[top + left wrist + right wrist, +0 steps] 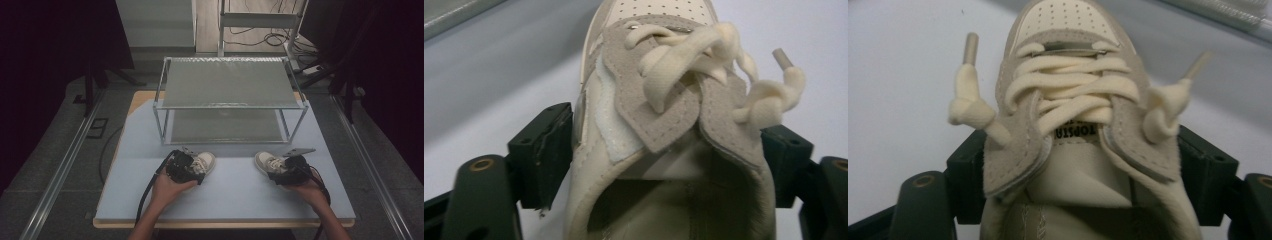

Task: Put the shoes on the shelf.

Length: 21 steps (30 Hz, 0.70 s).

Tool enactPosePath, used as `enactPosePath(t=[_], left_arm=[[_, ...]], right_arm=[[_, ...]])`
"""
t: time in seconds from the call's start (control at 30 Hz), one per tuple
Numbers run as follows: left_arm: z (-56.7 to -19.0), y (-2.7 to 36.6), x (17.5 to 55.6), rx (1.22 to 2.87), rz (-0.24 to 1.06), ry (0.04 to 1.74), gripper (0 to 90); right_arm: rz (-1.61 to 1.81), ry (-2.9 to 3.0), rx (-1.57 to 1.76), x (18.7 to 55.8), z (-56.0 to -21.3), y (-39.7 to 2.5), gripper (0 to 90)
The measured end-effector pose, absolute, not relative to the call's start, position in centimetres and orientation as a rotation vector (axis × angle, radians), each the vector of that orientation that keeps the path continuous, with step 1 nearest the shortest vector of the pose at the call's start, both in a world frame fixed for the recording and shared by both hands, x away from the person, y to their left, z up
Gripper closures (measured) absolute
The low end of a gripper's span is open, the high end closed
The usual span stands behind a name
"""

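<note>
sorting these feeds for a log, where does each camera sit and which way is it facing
High view: above the person's side, looking forward and down on the table and metal rack; both forearms enter from below, left tool and right tool each on a shoe.
Left gripper view: rides the left tool, looking along its black jaws, which flank the left shoe.
Right gripper view: rides the right tool, jaws flanking the right shoe.
Shared: each shoe appears in the high view and one gripper view.

right gripper (1083,165) | jaws clamp cream sneaker (1073,100) sides (knotted laces) | pale table (898,75)
</note>
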State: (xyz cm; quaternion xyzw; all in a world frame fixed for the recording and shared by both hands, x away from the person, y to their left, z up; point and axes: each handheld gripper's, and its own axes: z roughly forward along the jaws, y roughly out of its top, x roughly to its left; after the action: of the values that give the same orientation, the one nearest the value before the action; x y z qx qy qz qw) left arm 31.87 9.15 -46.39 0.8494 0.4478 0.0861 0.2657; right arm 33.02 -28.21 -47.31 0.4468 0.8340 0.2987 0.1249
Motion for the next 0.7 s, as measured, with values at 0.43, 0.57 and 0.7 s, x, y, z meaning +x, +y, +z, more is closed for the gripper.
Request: enactPosePath(t=[0.43,0.57,0.7], left_arm=[[-46.4,9.3,31.7,2.268,0.236,1.215,28.3],[-46.0,9.4,31.5,2.25,0.262,1.207,28.9],[-45.2,9.4,31.9,2.228,0.271,1.2,28.9]], right_arm=[[0.868,2.438,1.3,33.1,-47.2,-28.3,26.2],[0.887,2.415,1.288,33.0,-46.9,-28.4,26.6],[0.918,2.392,1.284,33.1,-46.0,-28.4,26.8]])
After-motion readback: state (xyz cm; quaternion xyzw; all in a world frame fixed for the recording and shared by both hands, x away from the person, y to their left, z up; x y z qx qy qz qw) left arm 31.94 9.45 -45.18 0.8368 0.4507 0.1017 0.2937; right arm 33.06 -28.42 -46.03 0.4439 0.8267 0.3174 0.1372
